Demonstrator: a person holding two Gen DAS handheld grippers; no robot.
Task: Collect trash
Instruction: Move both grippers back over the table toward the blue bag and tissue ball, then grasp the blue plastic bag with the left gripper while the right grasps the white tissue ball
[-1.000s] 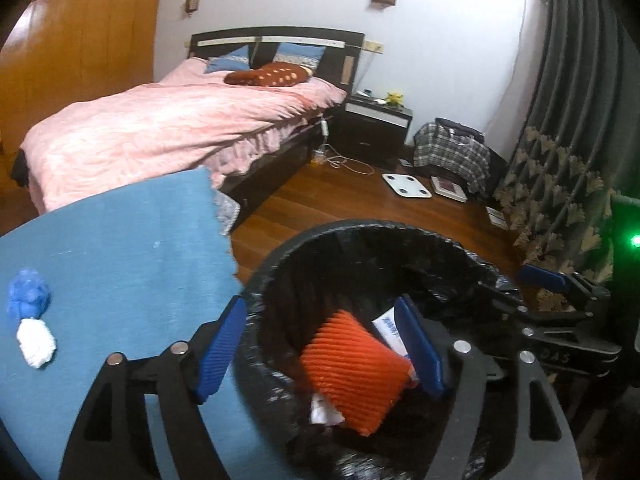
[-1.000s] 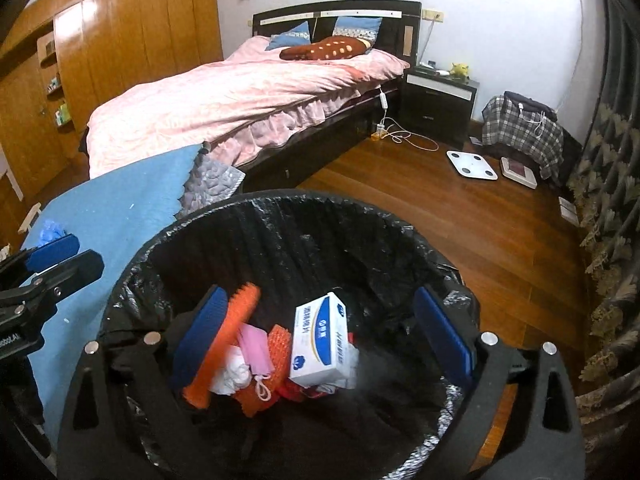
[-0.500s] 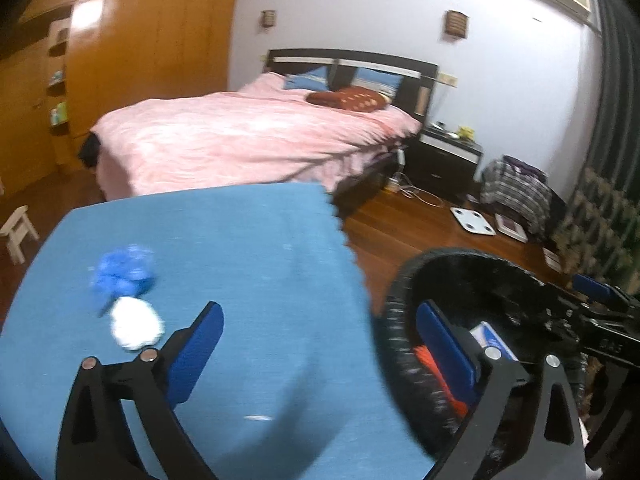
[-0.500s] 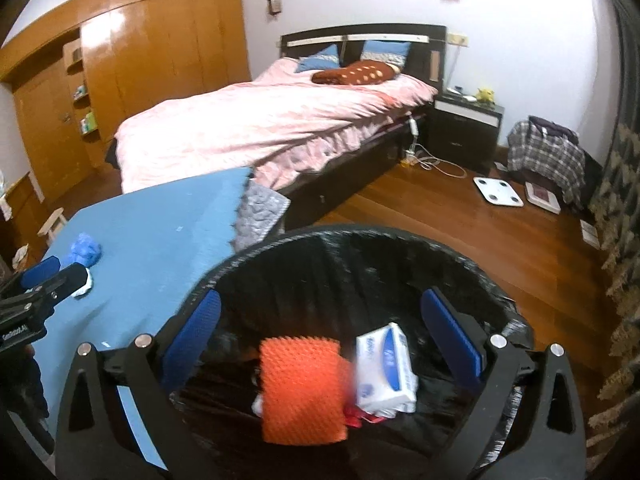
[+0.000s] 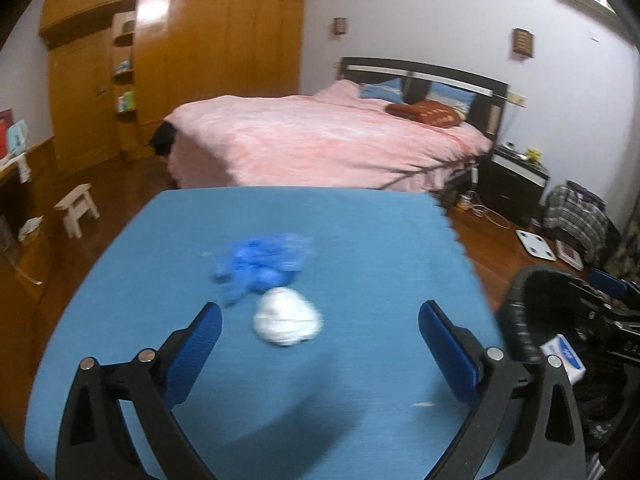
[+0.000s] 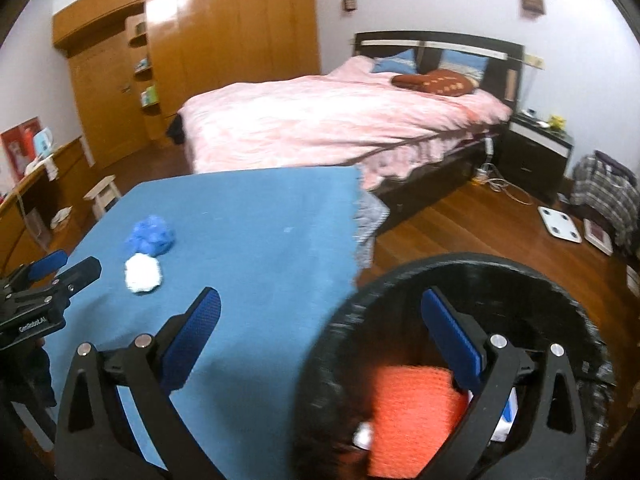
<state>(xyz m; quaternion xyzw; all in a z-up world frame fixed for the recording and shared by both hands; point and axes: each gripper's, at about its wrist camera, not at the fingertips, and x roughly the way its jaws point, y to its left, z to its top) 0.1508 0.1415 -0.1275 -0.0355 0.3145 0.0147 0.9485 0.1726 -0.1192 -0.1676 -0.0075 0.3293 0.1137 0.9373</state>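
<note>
A crumpled white wad and a crumpled blue wad lie together on the blue-covered table. My left gripper is open and empty, hovering just short of the white wad. The black-lined trash bin stands at the table's right edge; it holds an orange ribbed pad and a white-and-blue box. My right gripper is open and empty, straddling the bin's left rim. The two wads also show in the right wrist view, white and blue.
A bed with a pink cover stands behind the table. A small white stool is on the floor at left. A black nightstand, a white scale and a plaid bag are at right. Wooden wardrobes line the back wall.
Both grippers swung left, away from over the bin toward the table. The left one now faces the two wads. The orange pad stays in the bin.
</note>
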